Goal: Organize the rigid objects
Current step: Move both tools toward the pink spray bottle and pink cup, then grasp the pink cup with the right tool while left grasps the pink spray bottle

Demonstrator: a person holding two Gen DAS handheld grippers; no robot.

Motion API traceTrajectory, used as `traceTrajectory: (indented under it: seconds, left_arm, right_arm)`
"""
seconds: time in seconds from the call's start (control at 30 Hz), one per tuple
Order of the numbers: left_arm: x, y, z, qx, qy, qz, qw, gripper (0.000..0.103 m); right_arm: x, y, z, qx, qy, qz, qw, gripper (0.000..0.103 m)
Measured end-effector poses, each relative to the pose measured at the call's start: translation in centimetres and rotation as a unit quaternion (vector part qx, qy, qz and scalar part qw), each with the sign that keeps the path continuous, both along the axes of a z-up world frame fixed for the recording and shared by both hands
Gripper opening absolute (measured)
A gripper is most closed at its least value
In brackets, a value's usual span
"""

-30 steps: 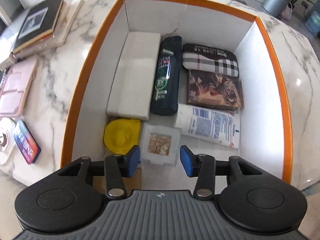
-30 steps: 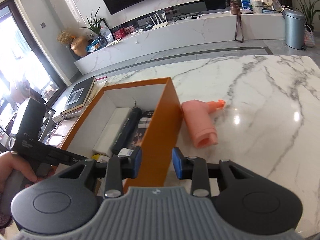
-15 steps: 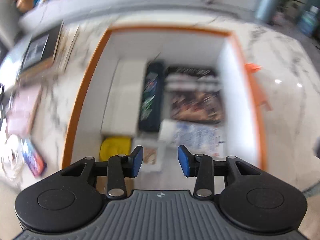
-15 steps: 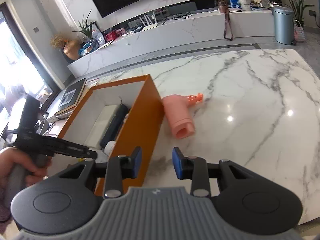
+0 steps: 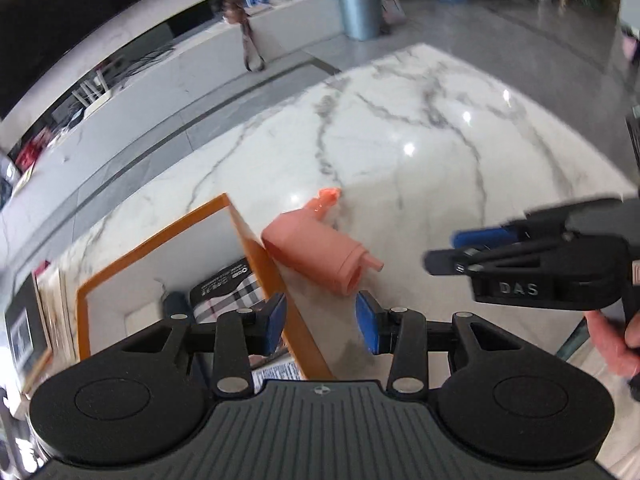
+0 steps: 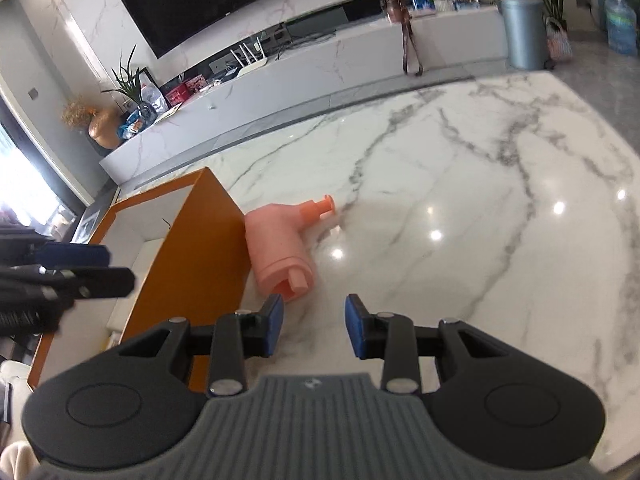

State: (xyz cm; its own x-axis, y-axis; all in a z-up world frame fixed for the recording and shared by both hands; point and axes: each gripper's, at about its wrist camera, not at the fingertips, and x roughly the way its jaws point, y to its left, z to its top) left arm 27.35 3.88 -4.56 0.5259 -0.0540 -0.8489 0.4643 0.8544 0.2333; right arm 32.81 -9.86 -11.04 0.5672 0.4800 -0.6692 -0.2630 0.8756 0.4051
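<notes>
A pink plastic pump part lies on its side on the marble table, against the outside right wall of the orange box. It also shows in the right wrist view, beside the box. My left gripper is open and empty, above the box's right wall, just short of the pink part. My right gripper is open and empty, just short of the pink part's near end. The right gripper also shows at the right of the left wrist view.
A checked case and other items lie inside the box. Books lie left of the box. The marble table stretches to the right. A grey bin and a long TV bench stand beyond the table.
My left gripper has swung right from over the box's inside to its right wall, facing the pink part. My right gripper has moved right and nearer to the pink part.
</notes>
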Motion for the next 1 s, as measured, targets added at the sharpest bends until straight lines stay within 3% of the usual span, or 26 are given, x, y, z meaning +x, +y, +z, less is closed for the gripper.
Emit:
traceTrajectory:
  seconds: [0.2, 0.27, 0.47, 0.6, 0.7, 0.8, 1.0]
  left_arm:
    - [2.5, -0.2, -0.8, 0.019, 0.017, 0.01, 0.9996, 0.047]
    - [3.5, -0.1, -0.7, 0.024, 0.014, 0.007, 0.9996, 0.047]
    - [6.2, 0.0, -1.1, 0.034, 0.023, -0.003, 0.9991, 0.047]
    - [7.5, -0.4, -1.7, 0.047, 0.033, -0.018, 0.9982, 0.047]
    - [8.3, -0.6, -2.0, 0.048, 0.036, -0.021, 0.998, 0.047]
    - [8.7, -1.0, -2.1, 0.051, 0.038, -0.026, 0.9976, 0.047]
    - [9.3, -1.9, -2.4, 0.056, 0.049, -0.037, 0.9965, 0.047]
  right_arm:
    - [3.0, 2.9, -1.1, -0.007, -0.009, 0.074, 0.997, 0.037]
    - [4.1, 3.7, -2.1, -0.008, 0.0, 0.092, 0.996, 0.05]
    - [6.3, 5.5, -4.2, -0.019, -0.001, 0.117, 0.993, 0.064]
    - [6.9, 6.7, -5.4, -0.038, -0.008, 0.131, 0.991, 0.064]
    - [6.9, 7.1, -5.8, -0.047, -0.017, 0.137, 0.989, 0.056]
    - [7.0, 6.8, -5.8, -0.044, -0.015, 0.137, 0.989, 0.056]
    - [8.0, 3.9, -5.0, -0.022, 0.005, 0.078, 0.997, 0.055]
